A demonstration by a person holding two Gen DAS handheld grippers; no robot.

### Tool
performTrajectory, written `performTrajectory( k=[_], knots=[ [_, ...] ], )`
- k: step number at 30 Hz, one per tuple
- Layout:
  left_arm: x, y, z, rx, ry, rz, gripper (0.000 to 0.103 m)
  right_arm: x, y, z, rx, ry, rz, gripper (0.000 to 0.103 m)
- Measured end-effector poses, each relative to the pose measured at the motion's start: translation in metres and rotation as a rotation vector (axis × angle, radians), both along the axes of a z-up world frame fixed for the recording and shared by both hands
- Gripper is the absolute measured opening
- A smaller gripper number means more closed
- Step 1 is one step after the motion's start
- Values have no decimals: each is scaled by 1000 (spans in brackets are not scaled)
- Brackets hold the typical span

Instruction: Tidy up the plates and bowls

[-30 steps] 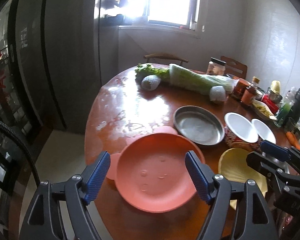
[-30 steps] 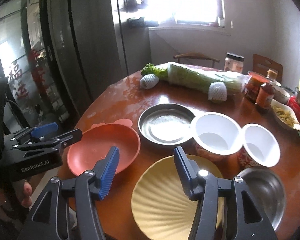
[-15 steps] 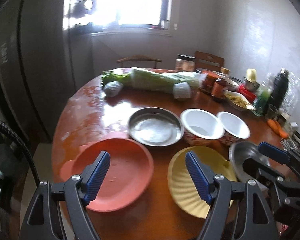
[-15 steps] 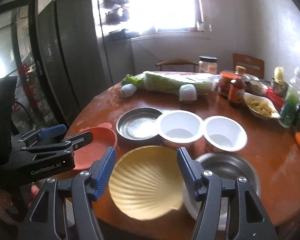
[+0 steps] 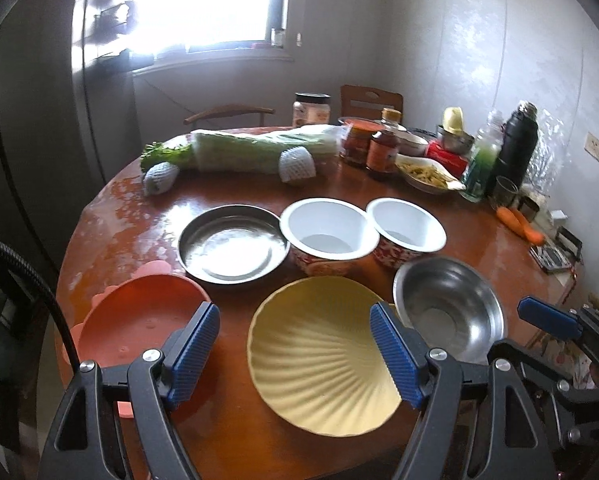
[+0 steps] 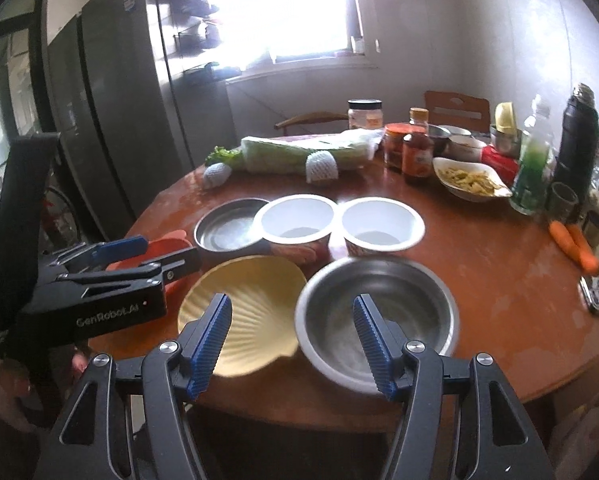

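My left gripper [image 5: 293, 309] hangs open over the near side of the round table, above a yellow shell-shaped plate [image 5: 323, 360], with nothing between its fingers. An orange plate [image 5: 139, 320] lies to its left. Behind stand a shallow steel plate [image 5: 233, 244] and two white bowls [image 5: 327, 232] [image 5: 405, 230]. My right gripper [image 6: 292, 299] is open and empty, hovering above the gap between the yellow plate [image 6: 251, 304] and a steel bowl [image 6: 379, 308]. The left gripper's blue finger [image 6: 119, 247] shows at that view's left edge.
At the back of the table [image 5: 479, 236] lie a wrapped cabbage [image 5: 255, 150], jars, bottles, a black flask [image 5: 517, 140] and a dish of food [image 5: 423, 172]. Carrots [image 6: 575, 246] and a phone lie at the right. A dark fridge [image 6: 111, 120] stands left, chairs behind.
Both grippers have swept right along the table's near edge: the left from over the orange plate to the yellow plate, the right from the yellow plate towards the steel bowl. The right jaws stand slightly wider.
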State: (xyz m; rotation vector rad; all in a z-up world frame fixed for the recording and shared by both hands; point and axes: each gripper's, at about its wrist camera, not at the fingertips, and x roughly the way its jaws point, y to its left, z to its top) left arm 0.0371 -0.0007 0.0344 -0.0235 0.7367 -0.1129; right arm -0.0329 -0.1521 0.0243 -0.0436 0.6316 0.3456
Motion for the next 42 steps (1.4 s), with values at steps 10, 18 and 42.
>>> performTrajectory(
  k=[10, 18, 42],
  knots=[
    [-1, -6, -16, 50, 45, -24, 79, -20, -6, -13, 14, 41, 2, 65],
    [-1, -4, -45, 76, 128, -50, 80, -24, 11, -40, 35, 127, 18, 65],
    [87, -9, -66, 241, 175, -72, 81, 27, 34, -78, 103, 246, 14, 65]
  ],
)
